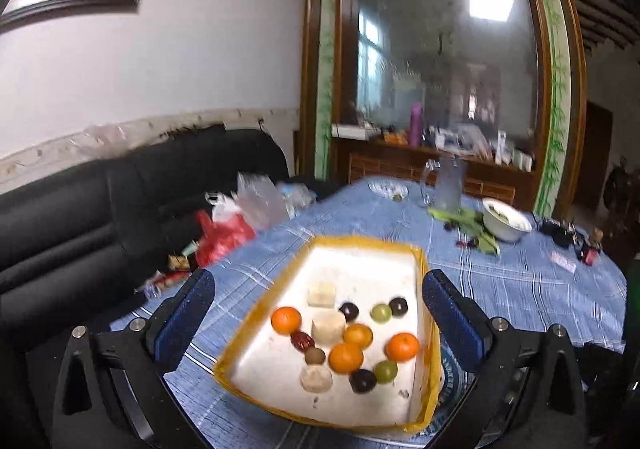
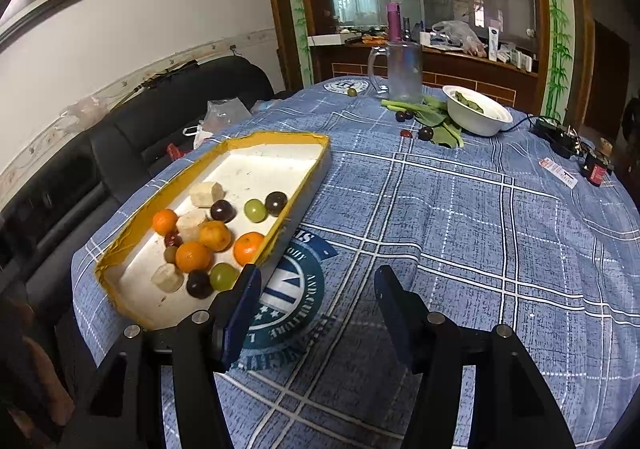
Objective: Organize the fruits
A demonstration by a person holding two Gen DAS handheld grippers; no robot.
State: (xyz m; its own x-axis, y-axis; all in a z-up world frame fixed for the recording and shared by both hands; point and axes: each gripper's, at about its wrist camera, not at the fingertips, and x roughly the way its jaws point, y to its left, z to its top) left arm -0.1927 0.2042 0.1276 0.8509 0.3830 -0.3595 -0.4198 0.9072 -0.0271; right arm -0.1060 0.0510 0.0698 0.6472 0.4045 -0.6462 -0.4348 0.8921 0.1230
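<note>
Blue tablecloth [image 2: 440, 209], tray [image 2: 280, 139], four oranges [image 2: 193, 256], three banana pieces [image 2: 206, 193]

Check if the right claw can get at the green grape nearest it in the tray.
Probably yes. The right claw is open and empty, the green grape lies uncovered by the tray's low near wall, though a dark grape touches it.

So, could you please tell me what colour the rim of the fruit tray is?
Yellow; the tray rim shows best in the right wrist view.
</note>
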